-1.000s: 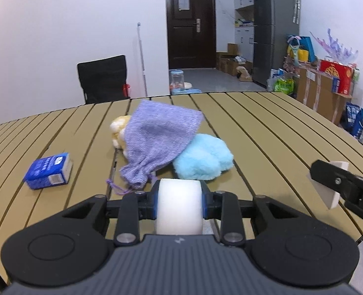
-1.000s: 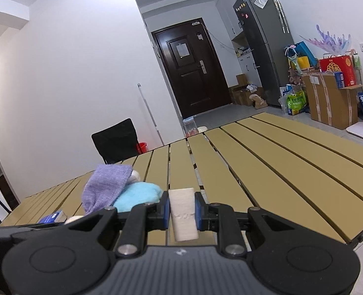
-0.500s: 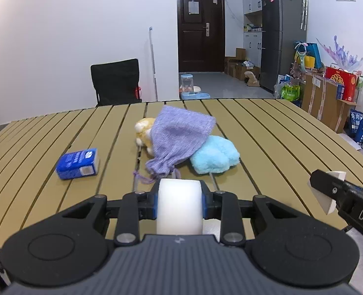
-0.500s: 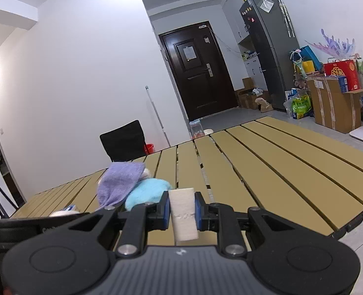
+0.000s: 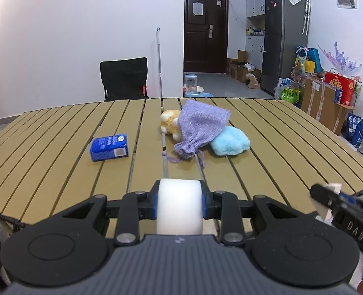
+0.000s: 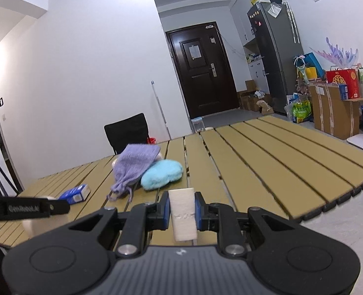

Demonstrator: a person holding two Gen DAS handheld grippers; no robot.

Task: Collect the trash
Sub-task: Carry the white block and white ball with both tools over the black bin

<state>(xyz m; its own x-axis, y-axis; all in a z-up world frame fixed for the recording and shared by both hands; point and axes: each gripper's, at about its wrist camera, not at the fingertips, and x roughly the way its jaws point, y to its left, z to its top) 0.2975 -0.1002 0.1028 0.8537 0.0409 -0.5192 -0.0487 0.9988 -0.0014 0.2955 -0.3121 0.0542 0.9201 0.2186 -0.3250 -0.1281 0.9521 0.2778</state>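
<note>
Trash for collection is judged to be the blue rectangular carton (image 5: 109, 147), lying left of centre on the tan slatted table (image 5: 279, 147). Further right a purple knitted drawstring pouch (image 5: 201, 127) is draped over plush toys. Each gripper, left gripper (image 5: 179, 206) and right gripper (image 6: 182, 212), is pinched on its own white foam pads; one should be spread before the carton's short sides are straddled.
</note>
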